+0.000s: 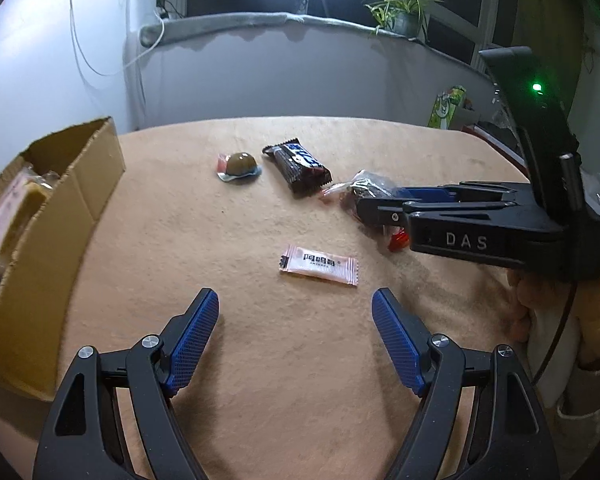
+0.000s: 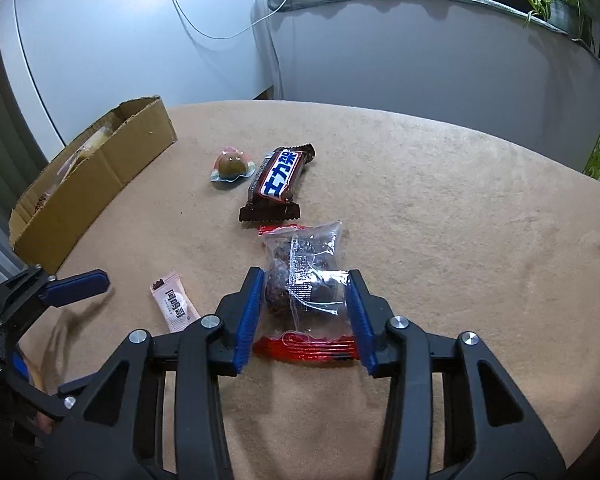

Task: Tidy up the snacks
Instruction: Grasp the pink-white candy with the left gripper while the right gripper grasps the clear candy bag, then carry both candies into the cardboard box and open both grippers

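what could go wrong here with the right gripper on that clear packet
1. The right gripper straddles the clear packet at its loose, crinkly film; the pads may pinch only film, so the dark lumps inside could sag or slip out.
2. The chocolate bar lies just beyond the packet's far end, so a dragging lift might nudge it.
3. The cardboard box sits across the table beyond the open left gripper, so a carry there may cross its path.

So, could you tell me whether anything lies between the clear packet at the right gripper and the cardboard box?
Nothing tall. The clear packet sits between the right gripper fingers. Toward the cardboard box lie only the pink sachet and the open left gripper, low enough to lift over.
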`<act>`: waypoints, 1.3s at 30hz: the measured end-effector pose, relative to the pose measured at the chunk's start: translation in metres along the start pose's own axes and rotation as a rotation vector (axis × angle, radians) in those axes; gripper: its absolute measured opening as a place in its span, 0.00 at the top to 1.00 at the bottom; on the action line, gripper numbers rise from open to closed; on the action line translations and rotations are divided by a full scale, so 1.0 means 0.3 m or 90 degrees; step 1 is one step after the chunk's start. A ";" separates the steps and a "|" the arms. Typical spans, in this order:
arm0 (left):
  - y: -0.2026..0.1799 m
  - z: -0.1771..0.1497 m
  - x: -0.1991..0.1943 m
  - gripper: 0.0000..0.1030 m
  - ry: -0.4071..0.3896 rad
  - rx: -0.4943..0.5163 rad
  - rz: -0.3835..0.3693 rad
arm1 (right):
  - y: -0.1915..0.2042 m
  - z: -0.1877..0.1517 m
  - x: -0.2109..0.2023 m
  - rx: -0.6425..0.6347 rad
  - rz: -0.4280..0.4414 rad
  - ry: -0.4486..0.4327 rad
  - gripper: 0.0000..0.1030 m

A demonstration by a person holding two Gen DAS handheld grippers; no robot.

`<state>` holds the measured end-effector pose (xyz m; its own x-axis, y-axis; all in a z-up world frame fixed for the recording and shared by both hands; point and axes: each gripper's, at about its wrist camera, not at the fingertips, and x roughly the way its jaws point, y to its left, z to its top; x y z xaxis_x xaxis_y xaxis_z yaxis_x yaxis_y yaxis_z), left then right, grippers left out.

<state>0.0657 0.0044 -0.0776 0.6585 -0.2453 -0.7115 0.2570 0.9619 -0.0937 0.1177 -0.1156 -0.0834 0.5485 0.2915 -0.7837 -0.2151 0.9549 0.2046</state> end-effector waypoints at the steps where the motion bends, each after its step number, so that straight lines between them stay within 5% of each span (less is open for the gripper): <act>1: 0.001 0.007 0.011 0.23 0.006 -0.005 -0.007 | -0.002 -0.001 -0.001 0.001 0.000 -0.002 0.59; 12: -0.030 0.080 0.125 0.24 0.051 0.027 0.022 | -0.043 -0.002 -0.012 0.045 0.017 -0.014 0.60; 16: -0.038 0.067 0.110 0.58 0.033 0.040 0.025 | -0.050 -0.003 -0.014 0.052 0.023 -0.017 0.60; 19: -0.039 0.059 0.100 0.68 0.025 0.043 0.028 | -0.052 -0.006 -0.014 0.053 0.025 -0.018 0.60; 39: -0.002 0.054 -0.051 0.70 -0.060 -0.013 -0.002 | -0.065 -0.014 -0.083 0.058 0.010 -0.074 0.60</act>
<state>0.0670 0.0057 -0.0555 0.7214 -0.2578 -0.6427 0.2449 0.9631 -0.1114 0.1049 -0.1416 -0.0703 0.6365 0.3053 -0.7083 -0.1532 0.9501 0.2719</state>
